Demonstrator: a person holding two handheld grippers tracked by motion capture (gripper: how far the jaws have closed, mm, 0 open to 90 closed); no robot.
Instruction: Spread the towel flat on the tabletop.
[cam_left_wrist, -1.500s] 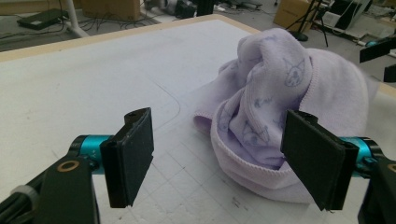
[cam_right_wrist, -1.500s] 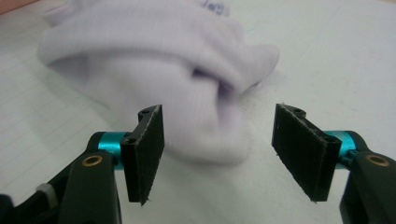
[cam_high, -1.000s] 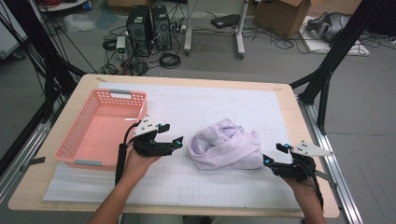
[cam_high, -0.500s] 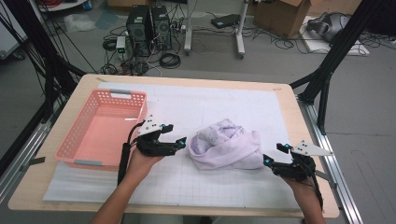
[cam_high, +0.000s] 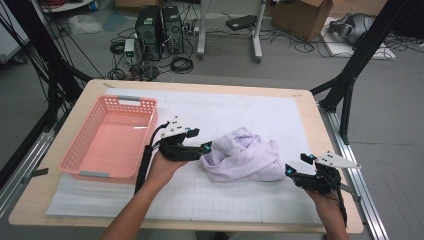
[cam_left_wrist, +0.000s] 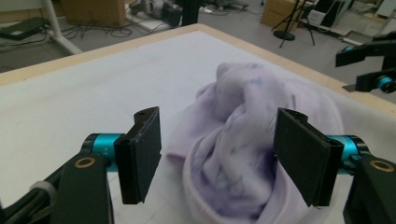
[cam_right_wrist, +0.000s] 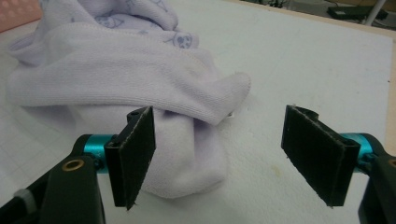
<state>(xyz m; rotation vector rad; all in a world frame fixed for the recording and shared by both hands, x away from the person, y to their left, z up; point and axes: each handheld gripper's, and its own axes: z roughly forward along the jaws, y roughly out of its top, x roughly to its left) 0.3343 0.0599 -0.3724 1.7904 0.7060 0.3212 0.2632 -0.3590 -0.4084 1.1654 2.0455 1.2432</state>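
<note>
A crumpled pale lilac cloth (cam_high: 245, 156) lies in a heap on the white mat in the middle of the table. My left gripper (cam_high: 200, 140) is at its left edge. In the left gripper view a fold of the cloth (cam_left_wrist: 233, 154) sits between the jaws of my left gripper (cam_left_wrist: 220, 144). They have just been closing, but the left pad (cam_left_wrist: 140, 158) still stands off the fabric. My right gripper (cam_high: 296, 165) rests just right of the heap. Its jaws stand wide open in the right gripper view (cam_right_wrist: 226, 151), with the cloth's corner (cam_right_wrist: 187, 140) just ahead of them.
An empty pink basket (cam_high: 131, 103) stands at the left of the table, just behind my left hand. The white mat (cam_high: 240, 112) covers most of the wooden tabletop. Beyond the far edge the floor holds computers and cables (cam_high: 160, 25).
My left gripper has moved right, from beside the basket to the cloth's left edge, and its jaws now straddle a fold. The right gripper and the cloth have stayed put.
</note>
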